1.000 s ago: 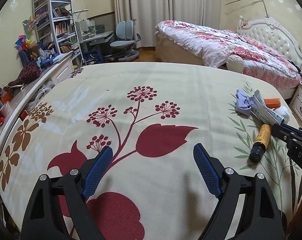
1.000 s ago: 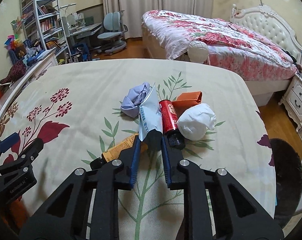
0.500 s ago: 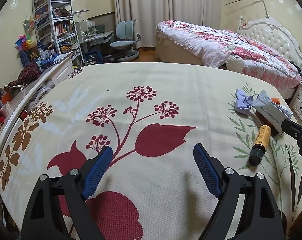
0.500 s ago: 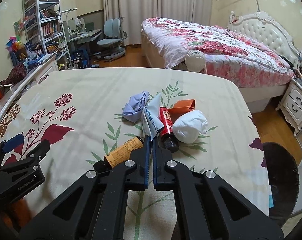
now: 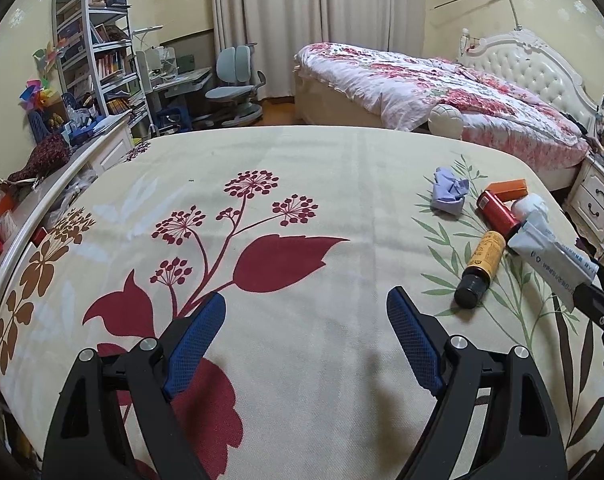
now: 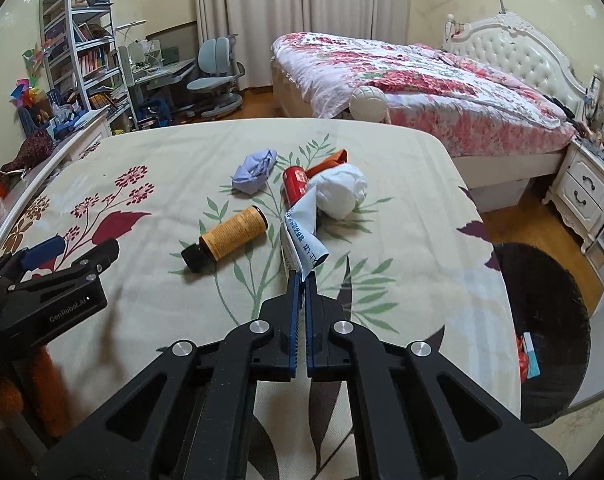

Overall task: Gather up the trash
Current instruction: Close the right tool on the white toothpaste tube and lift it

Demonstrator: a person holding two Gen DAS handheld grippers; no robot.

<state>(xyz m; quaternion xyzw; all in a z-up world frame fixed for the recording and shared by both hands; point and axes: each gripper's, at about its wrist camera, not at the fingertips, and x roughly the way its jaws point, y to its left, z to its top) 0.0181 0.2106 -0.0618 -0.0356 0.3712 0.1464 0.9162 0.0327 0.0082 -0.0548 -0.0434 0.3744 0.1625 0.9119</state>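
right gripper (image 6: 300,280) is sitting low over the bedspread (image 6: 401,240), its jaws squeezed tight on the near edge of the grey packet (image 6: 302,232), which is lifting off the cloth and leaning up toward the pile of trash. left gripper (image 5: 305,312) is hovering over the red flower print with its jaws standing wide and nothing between them. just beyond the right gripper, to its left, the amber bottle (image 6: 230,238) is lying on its side, black cap pointing toward the camera, apart from the packet. past that, the red can (image 6: 294,184) is lying beside the white wad (image 6: 339,190), the packet's far end leaning over both. the lilac wad (image 6: 254,172) is resting left of the can, a little apart. the orange box (image 6: 327,160) is peeking out behind the can and white wad. off the right edge of the bed, a dark bin (image 6: 541,320) is standing on the floor with some scraps inside. far back, the second bed (image 6: 421,88) is lying under a floral quilt.
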